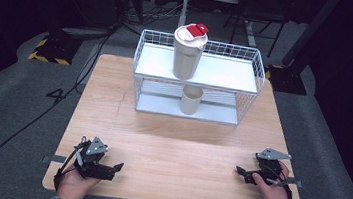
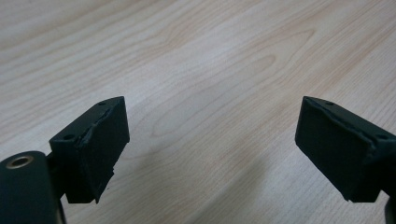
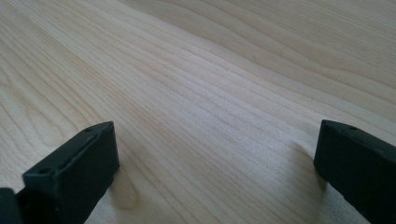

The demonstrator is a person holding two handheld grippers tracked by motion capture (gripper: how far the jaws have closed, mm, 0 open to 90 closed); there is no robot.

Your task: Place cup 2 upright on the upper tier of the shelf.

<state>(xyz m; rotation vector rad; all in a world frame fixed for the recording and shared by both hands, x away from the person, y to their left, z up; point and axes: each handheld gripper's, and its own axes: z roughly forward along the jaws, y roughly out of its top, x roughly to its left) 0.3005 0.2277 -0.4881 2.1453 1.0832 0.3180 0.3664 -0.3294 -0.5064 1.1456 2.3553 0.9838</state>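
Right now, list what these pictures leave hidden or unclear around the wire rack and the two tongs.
- Tall beige tumbler with red lid, high view: what it holds; the lid covers it.
- Small beige cup on the lower shelf, high view: its inside; the white wire rack's upper shelf hides its mouth.
- Left tongs, right tongs, gripper views: bodies cut off by the bottom edge.

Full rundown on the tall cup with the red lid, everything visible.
The tall cup is a cream tumbler, probably plastic, tapering slightly toward its base. A cream lid with a red flip cap closes it; the cap's tab sticks out to the right at the back. It stands upright on the top shelf of the white wire rack, left of centre, directly above a shorter open cup on the lower shelf. Only the shelf touches it; neither tool is near it.
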